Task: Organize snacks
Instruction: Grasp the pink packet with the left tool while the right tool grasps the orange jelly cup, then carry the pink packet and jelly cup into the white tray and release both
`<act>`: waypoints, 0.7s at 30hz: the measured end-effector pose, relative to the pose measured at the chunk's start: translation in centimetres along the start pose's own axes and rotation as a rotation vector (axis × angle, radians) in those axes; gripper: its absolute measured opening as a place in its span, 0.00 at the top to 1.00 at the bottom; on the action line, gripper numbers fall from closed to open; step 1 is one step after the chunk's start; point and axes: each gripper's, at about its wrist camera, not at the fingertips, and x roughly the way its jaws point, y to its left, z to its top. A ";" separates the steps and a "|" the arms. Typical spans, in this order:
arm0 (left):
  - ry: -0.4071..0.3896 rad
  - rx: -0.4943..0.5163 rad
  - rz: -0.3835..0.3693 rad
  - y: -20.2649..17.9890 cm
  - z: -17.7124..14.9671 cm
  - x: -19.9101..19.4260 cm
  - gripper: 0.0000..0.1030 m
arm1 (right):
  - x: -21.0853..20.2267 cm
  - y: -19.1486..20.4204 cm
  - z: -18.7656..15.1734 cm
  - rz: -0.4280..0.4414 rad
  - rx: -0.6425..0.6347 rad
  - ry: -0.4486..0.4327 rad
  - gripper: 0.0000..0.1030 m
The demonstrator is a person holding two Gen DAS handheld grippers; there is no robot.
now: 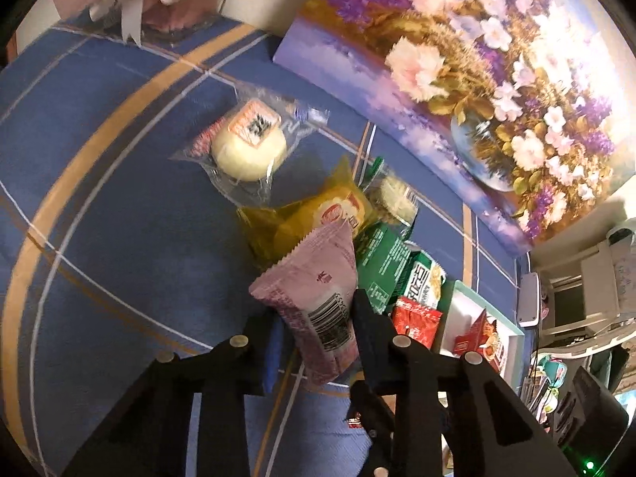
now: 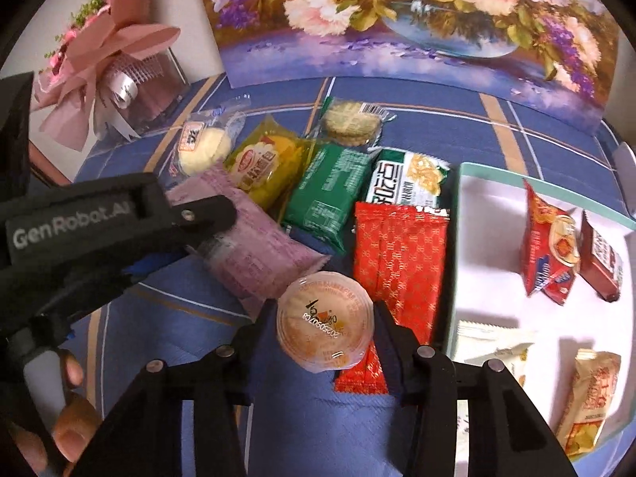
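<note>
My left gripper is shut on a pink snack packet, lifted a little above the blue cloth; it shows in the right wrist view with the left gripper clamped on it. My right gripper is shut on a round orange jelly cup. A white tray with a teal rim at the right holds several packets. On the cloth lie a white bun packet, a yellow packet, a round cracker, two green packets and a red packet.
A flower painting leans against the wall behind the snacks. A pink bouquet with ribbon stands at the back left. The tray is to the right in the left wrist view, with room clutter beyond the table edge.
</note>
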 end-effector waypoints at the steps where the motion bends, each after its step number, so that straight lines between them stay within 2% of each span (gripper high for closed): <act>1: -0.011 0.003 0.000 -0.1 0.0 -0.5 0.67 | -0.6 -0.2 -0.1 0.001 0.008 -0.007 0.52; 7: -0.081 0.045 -0.009 -1.5 -0.1 -4.1 0.67 | -3.2 -0.8 -0.3 -0.006 0.035 -0.053 0.52; 14: -0.113 0.109 -0.025 -4.2 -1.2 -5.8 0.67 | -5.2 -2.5 0.0 -0.041 0.083 -0.084 0.52; 18: -0.110 0.141 -0.048 -5.8 -2.2 -5.9 0.67 | -5.9 -4.6 0.1 -0.051 0.124 -0.089 0.52; 21: -0.102 0.171 -0.062 -7.0 -3.0 -5.8 0.67 | -6.7 -7.8 0.0 -0.097 0.204 -0.100 0.52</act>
